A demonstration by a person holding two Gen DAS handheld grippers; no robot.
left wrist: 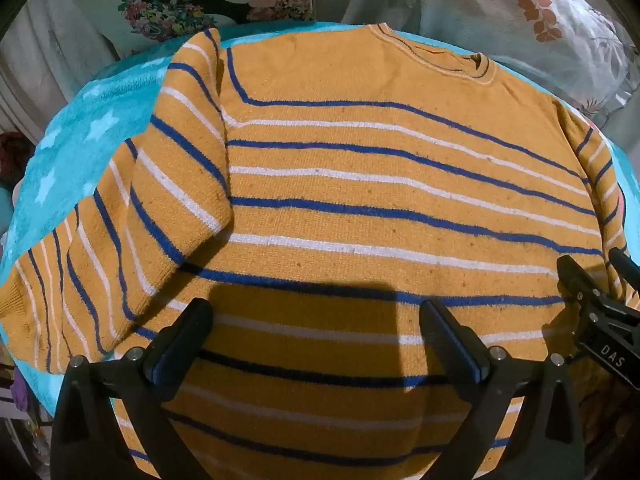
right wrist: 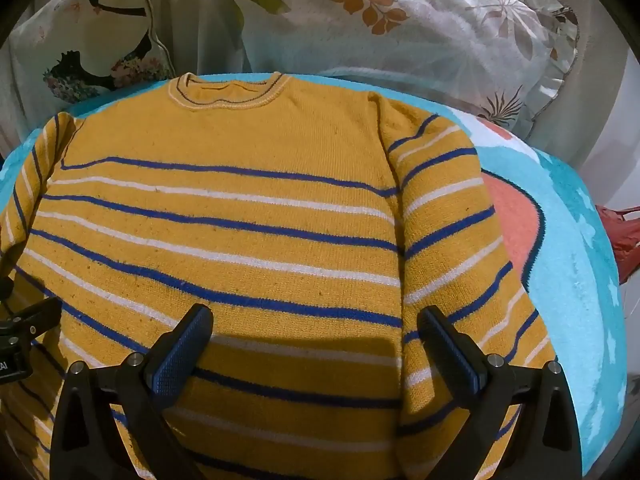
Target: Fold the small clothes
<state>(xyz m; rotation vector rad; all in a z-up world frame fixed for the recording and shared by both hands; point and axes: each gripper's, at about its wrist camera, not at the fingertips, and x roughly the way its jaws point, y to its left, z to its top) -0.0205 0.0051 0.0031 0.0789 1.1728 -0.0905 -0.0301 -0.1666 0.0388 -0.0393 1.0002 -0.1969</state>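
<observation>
Blanket (left wrist: 92, 128): turquoise, star-patterned, spread under everything; only the right wrist view shows its coral patch (right wrist: 516, 224) at 3 o'clock.
Pillows (right wrist: 400, 32): leaf-printed, at 12 o'clock beyond the neckline; floral and bird-printed fabric (left wrist: 180, 4) beside them.
Sweater (left wrist: 360, 184): mustard knit with blue and white stripes, lying flat on the blanket, neckline (right wrist: 228, 92) toward 12 o'clock.
Left sleeve (left wrist: 132, 224): seen full only from the left wrist, angled toward 8 o'clock, its upper part folded onto the body.
Right sleeve (right wrist: 448, 240): seen full only from the right wrist, lying along the body toward 5 o'clock.
Left gripper (left wrist: 316, 344): fingers spread wide, nothing between them, above the lower body.
Right gripper (right wrist: 316, 344): fingers spread wide, empty, over the body and right sleeve; seen from the left wrist at 4 o'clock.
</observation>
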